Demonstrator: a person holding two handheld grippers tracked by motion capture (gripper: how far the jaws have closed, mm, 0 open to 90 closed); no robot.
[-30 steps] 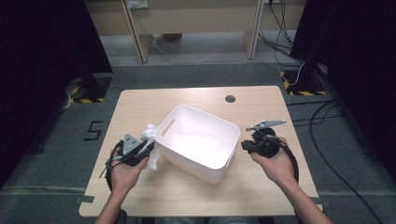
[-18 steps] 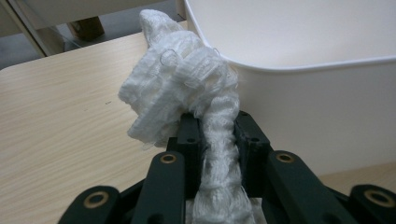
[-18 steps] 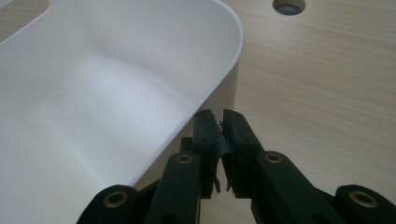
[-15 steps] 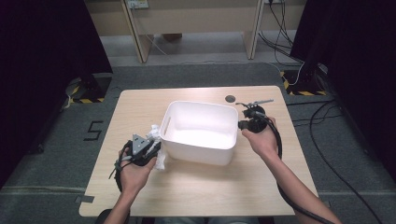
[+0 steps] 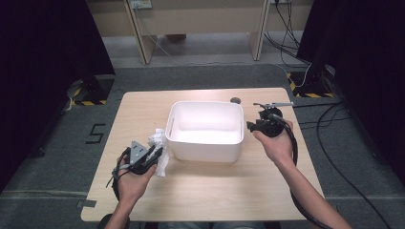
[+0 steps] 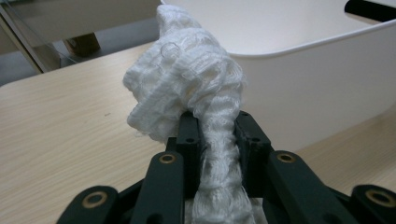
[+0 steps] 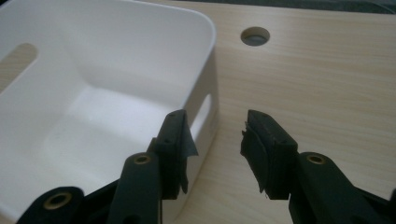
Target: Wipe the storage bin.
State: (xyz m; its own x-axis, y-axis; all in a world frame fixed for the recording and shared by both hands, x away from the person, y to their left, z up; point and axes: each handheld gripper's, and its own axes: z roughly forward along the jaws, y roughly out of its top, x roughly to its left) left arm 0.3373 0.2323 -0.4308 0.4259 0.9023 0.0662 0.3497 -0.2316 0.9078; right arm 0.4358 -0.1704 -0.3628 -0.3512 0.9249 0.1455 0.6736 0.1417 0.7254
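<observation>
White cloth (image 6: pixel 187 88) clamped between the left gripper's (image 5: pixel 155 153) jaws, squeezed to a narrow twist there and bunching out in a loose wad beyond the tips. Held low over the wooden desk (image 5: pixel 143 112), just beside the near left corner of the bin (image 5: pixel 205 151), cloth almost against the outer wall; contact with the desk beneath impossible to judge. Seen along the left gripper: frayed threads, open weave, the bin's pale wall rising close behind. White bin, plastic, squarely in the middle of the desk, slot handles cut in the end walls. Right gripper (image 7: pixel 217 135) at the bin's right end, jaws having just been opening and now standing partly apart, nothing pressed between the pads. Bin's rim and corner under the inner jaw in the right gripper view, the other jaw over bare desk outside the wall; pads clear of the plastic. Small round hole (image 7: pixel 255 35) in the desk behind the bin's far right corner. Dark floor and cables (image 5: pixel 334 119) around the desk.
</observation>
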